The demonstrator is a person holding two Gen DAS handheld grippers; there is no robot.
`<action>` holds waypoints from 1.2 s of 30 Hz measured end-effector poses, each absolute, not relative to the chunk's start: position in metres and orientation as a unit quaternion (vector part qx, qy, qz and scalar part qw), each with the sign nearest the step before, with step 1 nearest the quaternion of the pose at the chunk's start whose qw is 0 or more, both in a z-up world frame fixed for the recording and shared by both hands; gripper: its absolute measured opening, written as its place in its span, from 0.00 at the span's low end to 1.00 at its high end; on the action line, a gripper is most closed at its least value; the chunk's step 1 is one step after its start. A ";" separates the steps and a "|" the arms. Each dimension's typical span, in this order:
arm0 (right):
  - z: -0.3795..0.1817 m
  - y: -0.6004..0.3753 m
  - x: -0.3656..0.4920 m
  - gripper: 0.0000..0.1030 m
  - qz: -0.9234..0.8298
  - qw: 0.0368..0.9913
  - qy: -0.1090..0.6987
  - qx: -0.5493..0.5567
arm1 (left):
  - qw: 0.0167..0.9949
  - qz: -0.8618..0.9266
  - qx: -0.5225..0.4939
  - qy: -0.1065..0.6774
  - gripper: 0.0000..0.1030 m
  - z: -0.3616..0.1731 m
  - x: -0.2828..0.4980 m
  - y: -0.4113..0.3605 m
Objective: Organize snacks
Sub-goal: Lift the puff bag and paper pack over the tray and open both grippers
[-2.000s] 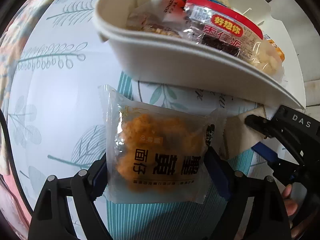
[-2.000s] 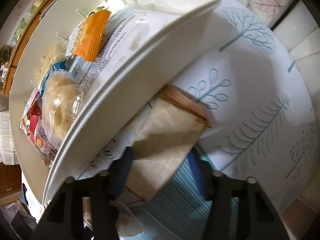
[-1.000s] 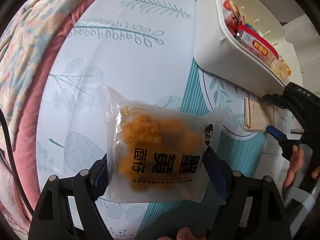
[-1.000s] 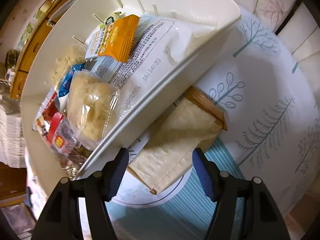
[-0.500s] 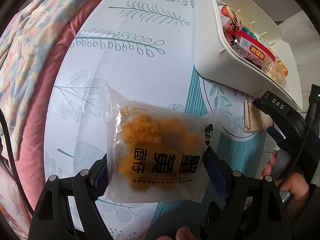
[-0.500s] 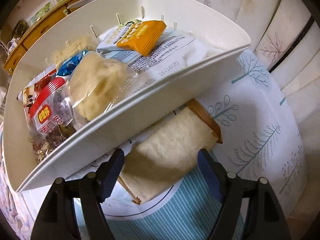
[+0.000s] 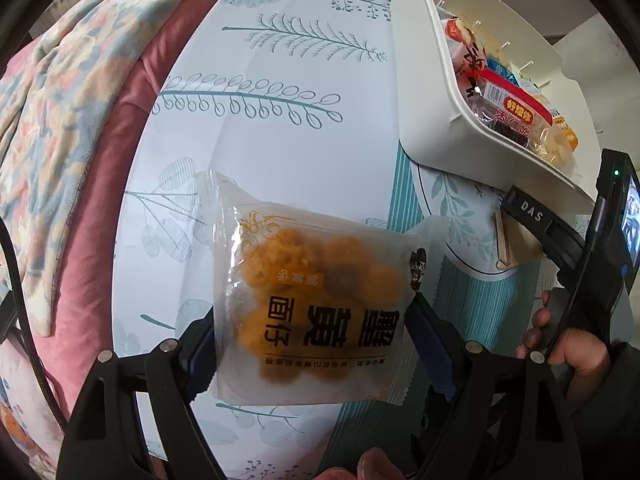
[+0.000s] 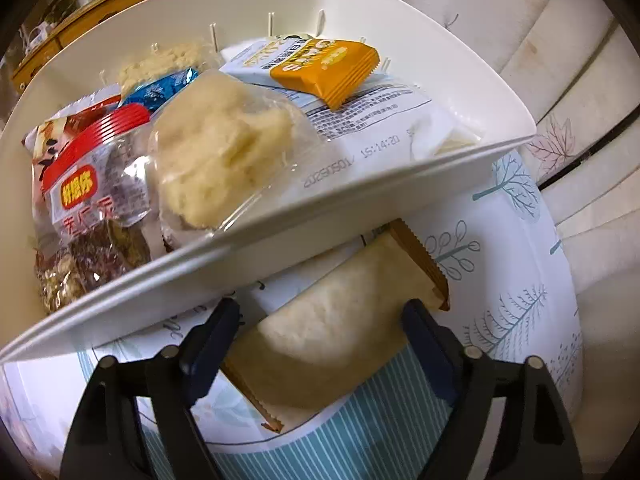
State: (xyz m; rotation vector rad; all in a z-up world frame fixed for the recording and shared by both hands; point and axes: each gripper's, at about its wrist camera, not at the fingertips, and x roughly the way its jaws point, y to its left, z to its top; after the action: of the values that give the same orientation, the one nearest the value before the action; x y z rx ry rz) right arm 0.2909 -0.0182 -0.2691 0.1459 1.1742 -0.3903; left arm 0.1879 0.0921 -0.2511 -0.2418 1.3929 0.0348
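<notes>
My left gripper [image 7: 310, 328] is shut on a clear packet of orange puffed snack [image 7: 316, 280] and holds it above the leaf-print tablecloth [image 7: 280, 140], left of the white bin [image 7: 424, 120]. The bin holds several wrapped snacks, among them a red-banded packet [image 8: 92, 168], a pale bun [image 8: 216, 152] and an orange oat bar [image 8: 328, 64]. My right gripper [image 8: 320, 320] stands open astride a beige packet [image 8: 344, 304], which lies flat on the cloth, partly under the bin's rim [image 8: 280, 216]. One of its fingers [image 7: 528, 210] shows in the left wrist view.
A pink floral blanket [image 7: 60, 120] borders the cloth on the left. A hand [image 7: 568, 344] grips the right tool's handle. Pale sofa cushions [image 8: 580, 80] lie beyond the bin, and a wooden shelf [image 8: 80, 32] stands far behind it.
The left gripper has lifted the orange snack packet up and away from the bin. The right gripper's jaws have widened around the beige packet, and it has rolled and shifted along the bin.
</notes>
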 end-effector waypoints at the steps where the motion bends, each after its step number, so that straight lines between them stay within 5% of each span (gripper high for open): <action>1: -0.263 -0.029 0.288 0.74 -0.182 0.811 0.552 0.063 | 0.761 0.016 -0.110 0.640 0.81 -0.250 0.188 0.093; 5: -0.259 -0.036 0.282 0.54 -0.180 0.803 0.566 0.042 | 0.762 0.015 -0.105 0.639 0.81 -0.245 0.192 0.091; 14: -0.253 -0.046 0.242 0.44 -0.131 0.815 0.562 0.063 | 0.770 0.007 -0.093 0.631 0.81 -0.230 0.196 0.076; 23: -0.249 -0.061 0.232 0.48 -0.115 0.823 0.551 0.071 | 0.775 0.006 -0.083 0.626 0.81 -0.223 0.195 0.058; 27: -0.252 -0.071 0.235 0.67 -0.116 0.817 0.560 0.069 | 0.779 0.007 -0.083 0.622 0.81 -0.218 0.194 0.051; 36: -0.265 -0.089 0.233 0.63 -0.082 0.809 0.575 0.088 | 0.786 0.019 -0.087 0.612 0.81 -0.207 0.193 0.039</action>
State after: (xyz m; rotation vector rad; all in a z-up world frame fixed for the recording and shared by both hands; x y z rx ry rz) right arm 0.2333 -0.0886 -0.2652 0.1887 1.2301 -0.1752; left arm 0.1932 0.0392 -0.2067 -0.1873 1.3201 0.0409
